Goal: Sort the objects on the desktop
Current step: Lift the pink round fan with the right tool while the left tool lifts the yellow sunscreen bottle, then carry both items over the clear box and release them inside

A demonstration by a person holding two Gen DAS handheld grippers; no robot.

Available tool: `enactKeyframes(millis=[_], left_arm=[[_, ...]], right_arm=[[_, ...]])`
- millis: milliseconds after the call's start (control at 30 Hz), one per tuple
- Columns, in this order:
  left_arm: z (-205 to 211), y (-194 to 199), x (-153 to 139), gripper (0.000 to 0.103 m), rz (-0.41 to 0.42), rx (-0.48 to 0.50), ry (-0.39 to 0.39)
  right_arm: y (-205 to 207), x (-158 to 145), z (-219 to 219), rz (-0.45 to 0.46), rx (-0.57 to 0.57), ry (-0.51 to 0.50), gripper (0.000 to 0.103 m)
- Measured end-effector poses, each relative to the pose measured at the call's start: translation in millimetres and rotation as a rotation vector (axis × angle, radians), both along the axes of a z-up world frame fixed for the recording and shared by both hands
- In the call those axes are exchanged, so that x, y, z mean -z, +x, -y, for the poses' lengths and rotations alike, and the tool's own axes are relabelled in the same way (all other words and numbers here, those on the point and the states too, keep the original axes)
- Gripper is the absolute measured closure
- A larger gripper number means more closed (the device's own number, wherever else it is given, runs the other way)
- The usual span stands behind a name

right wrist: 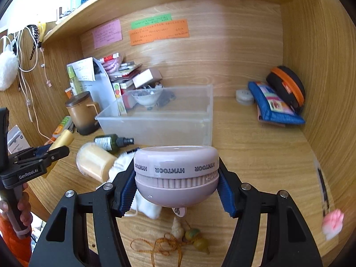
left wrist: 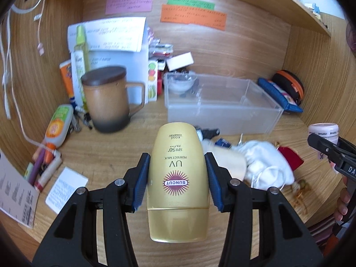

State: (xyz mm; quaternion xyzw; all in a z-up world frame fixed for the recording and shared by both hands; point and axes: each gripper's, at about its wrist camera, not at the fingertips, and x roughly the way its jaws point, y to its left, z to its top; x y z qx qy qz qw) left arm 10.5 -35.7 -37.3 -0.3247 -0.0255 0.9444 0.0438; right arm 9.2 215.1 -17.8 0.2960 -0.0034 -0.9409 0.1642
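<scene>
My left gripper is shut on a gold SUNCUT sunscreen bottle, held above the desk, cap end toward the camera. It also shows in the right wrist view. My right gripper is shut on a pale pink round HYNTOOR device, held above the desk; it shows at the right edge of the left wrist view. A clear plastic bin sits behind both, with a small white bowl in its far left corner.
A brown lidded mug stands left of the bin. A white cloth pouch, cream jar, green spray bottle, beaded cord lie on the desk. A blue pouch and black-orange case sit at the right wall.
</scene>
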Motion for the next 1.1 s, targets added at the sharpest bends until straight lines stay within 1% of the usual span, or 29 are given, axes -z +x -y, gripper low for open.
enactKeyframes(millis=[267,500,667,800,900,1000,1100], left_arm=[[-17.1,-16.4,-33.7,0.055,-0.060,0.046,-0.024],[-22.6,-40.8,-63.6,0.055,-0.088,0.098,0.010],[-27.2,-65.2,-76.2,0.055,-0.089,0.132,0.011],[-27.5,-89.7,-79.5,0.055,-0.063,0.151,0.013],[-28.2,-109.3,-78.9,0.055,-0.039,0.165,0.013],[-29.7,-131.4,-75.7,0.055,-0.012,0.174,0.007],[-31.3,-154.5,-69.4,0.055,0.023,0.180,-0.005]], right_arm=[[-20.7,-20.0,14.8,-0.031,-0.067,0.036,0.043],[-47.0,-44.0,28.7,-0.056,-0.117,0.034,0.043],[-73.0,-58.6,31.5,-0.052,-0.139,0.025,0.043],[-98.3,-66.0,32.9,-0.046,-0.136,0.032,0.043],[-122.0,-67.0,33.4,-0.019,-0.140,0.028,0.043],[-143.3,-63.5,35.3,0.008,-0.139,0.044,0.043],[-168.7,-54.9,38.3,0.054,-0.148,0.057,0.043]])
